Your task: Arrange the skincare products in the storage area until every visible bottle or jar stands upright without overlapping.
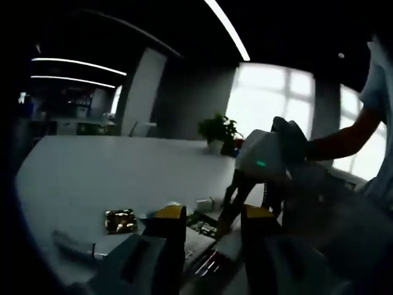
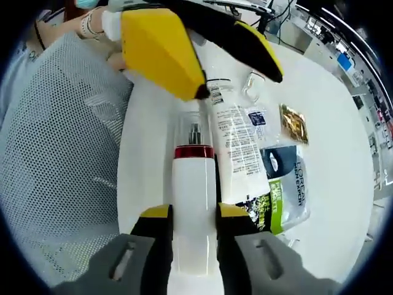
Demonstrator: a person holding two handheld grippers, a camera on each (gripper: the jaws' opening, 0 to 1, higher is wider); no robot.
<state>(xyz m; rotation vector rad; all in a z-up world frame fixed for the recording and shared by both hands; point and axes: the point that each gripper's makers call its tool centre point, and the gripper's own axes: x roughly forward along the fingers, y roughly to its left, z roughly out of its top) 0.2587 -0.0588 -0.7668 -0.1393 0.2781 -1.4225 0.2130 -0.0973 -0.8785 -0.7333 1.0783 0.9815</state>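
White worktop (image 2: 344,153), dim office behind with a potted plant (image 1: 218,132) at far edge. Right claw (image 2: 194,230) clamped on one white pump bottle (image 2: 193,184), red band and clear cap pointing away, body between the jaws. Left claw (image 1: 212,221) open, nothing between the jaws. Beside bottle: three flat sachets (image 2: 245,144), one gold packet (image 2: 293,123). Mesh fabric (image 2: 61,141) at left.

Dim office, white table (image 1: 92,172), bright windows (image 1: 270,98), ceiling light strips (image 1: 228,27), potted plant (image 1: 216,130)
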